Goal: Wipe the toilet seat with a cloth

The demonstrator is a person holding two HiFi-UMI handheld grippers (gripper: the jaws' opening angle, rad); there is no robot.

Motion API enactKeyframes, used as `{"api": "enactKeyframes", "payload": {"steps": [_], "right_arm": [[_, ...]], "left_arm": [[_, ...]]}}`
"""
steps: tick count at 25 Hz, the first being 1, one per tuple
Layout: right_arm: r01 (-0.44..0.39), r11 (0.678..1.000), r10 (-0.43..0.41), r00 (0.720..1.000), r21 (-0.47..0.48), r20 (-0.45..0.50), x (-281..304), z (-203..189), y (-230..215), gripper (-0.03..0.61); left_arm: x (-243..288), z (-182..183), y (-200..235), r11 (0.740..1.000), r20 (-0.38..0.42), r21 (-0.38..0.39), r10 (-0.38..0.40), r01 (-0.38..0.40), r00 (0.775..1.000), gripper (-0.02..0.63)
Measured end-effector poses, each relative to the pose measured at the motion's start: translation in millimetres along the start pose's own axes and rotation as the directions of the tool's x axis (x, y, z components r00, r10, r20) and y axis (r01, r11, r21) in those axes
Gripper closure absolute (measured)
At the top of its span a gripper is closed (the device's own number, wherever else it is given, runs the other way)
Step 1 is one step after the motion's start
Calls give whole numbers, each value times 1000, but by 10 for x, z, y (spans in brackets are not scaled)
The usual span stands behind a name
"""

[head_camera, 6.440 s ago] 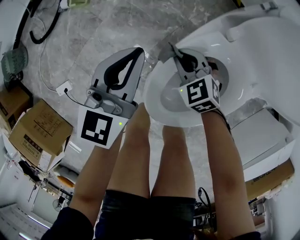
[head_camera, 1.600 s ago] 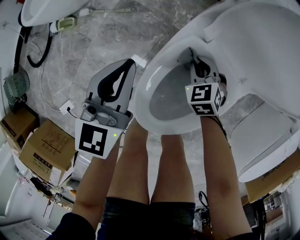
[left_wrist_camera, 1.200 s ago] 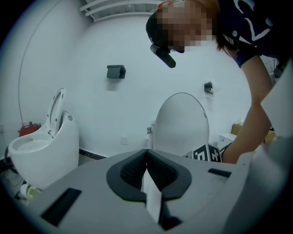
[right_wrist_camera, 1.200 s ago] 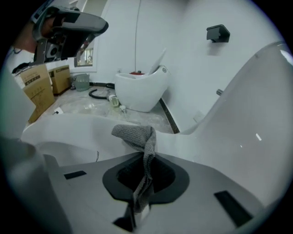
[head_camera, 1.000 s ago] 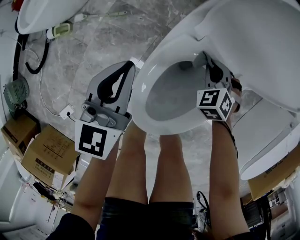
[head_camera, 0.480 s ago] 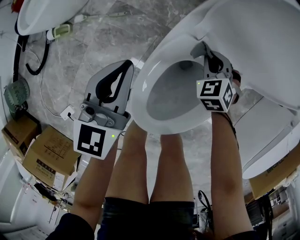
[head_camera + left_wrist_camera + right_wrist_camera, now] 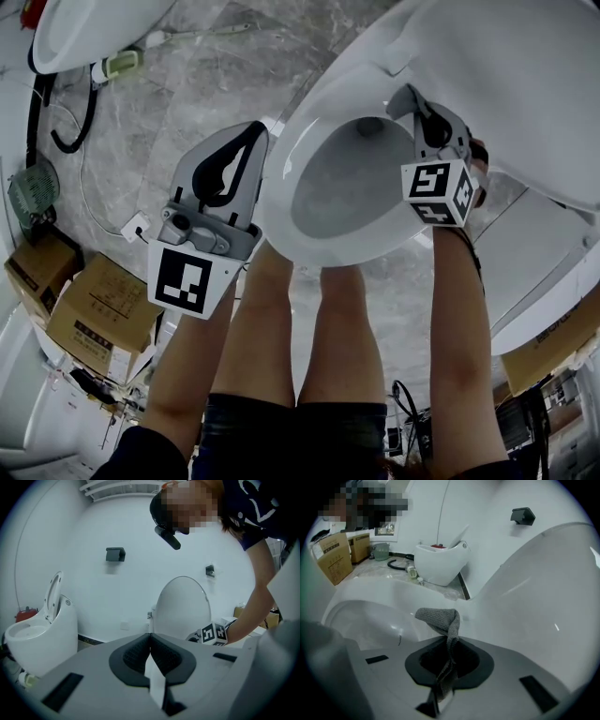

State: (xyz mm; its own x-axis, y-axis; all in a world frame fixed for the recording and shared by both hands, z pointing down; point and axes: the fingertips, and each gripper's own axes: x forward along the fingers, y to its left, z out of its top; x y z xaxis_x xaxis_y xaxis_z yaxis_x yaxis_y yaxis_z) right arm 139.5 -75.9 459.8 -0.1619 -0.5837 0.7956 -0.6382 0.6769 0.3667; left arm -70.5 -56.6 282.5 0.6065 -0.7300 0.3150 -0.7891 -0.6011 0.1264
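head view: the right gripper (image 7: 422, 111) reaches over the toilet seat (image 7: 281, 202) to its back right part, just below the raised lid (image 7: 525, 66). a grey cloth (image 7: 401, 96) pokes out past its tips toward the hinge end. the left gripper (image 7: 258, 136) hangs over the marble floor (image 7: 206, 75), just left of the seat's outer edge, pointing away from the person. cardboard boxes (image 7: 84, 309) sit at lower left. a second toilet (image 7: 94, 23) and a black hose (image 7: 58, 112) are at upper left.

left gripper view: the jaws are pressed together at the tips with nothing held. a pale sliver shows in the slot lower down, and what it is cannot be told. beyond them stand the raised lid, the right gripper's marker cube (image 7: 213, 633) and the person's arm (image 7: 253, 606) stretched down to it.

right gripper view: the jaws are clenched on the cloth. its long axis runs out along the jaws as a narrow strip rising from between the pads. the free end then folds over and points left, toward the bowl (image 7: 365, 620). that folded end shows in front of the rear of the seat, between bowl and lid. whether it touches the seat cannot be told.
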Motion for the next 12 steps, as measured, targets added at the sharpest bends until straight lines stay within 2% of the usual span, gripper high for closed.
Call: {"api": "enactKeyframes", "payload": {"steps": [4,7,10,12], "right_arm": [[8,1000,-9,996,-4,-89,-338,-600,95,540],[49,997,-40,987,51,-155,-601,-995,96,540],[88,990,-67,980,107,-187,-683,-1117,55,540],[79,992,-61,983,99,-173,-586,-1006,77,540]], "left_arm": [[18,29,-41,1000,8,2,-11,11,1000,595],[17,32,-61,1000,6,4,-20,20,1000,595],[9,30,-48,1000,3,7,-24,24,1000,595],[10,29,-47,1000,7,9,-25,25,1000,595]]}}
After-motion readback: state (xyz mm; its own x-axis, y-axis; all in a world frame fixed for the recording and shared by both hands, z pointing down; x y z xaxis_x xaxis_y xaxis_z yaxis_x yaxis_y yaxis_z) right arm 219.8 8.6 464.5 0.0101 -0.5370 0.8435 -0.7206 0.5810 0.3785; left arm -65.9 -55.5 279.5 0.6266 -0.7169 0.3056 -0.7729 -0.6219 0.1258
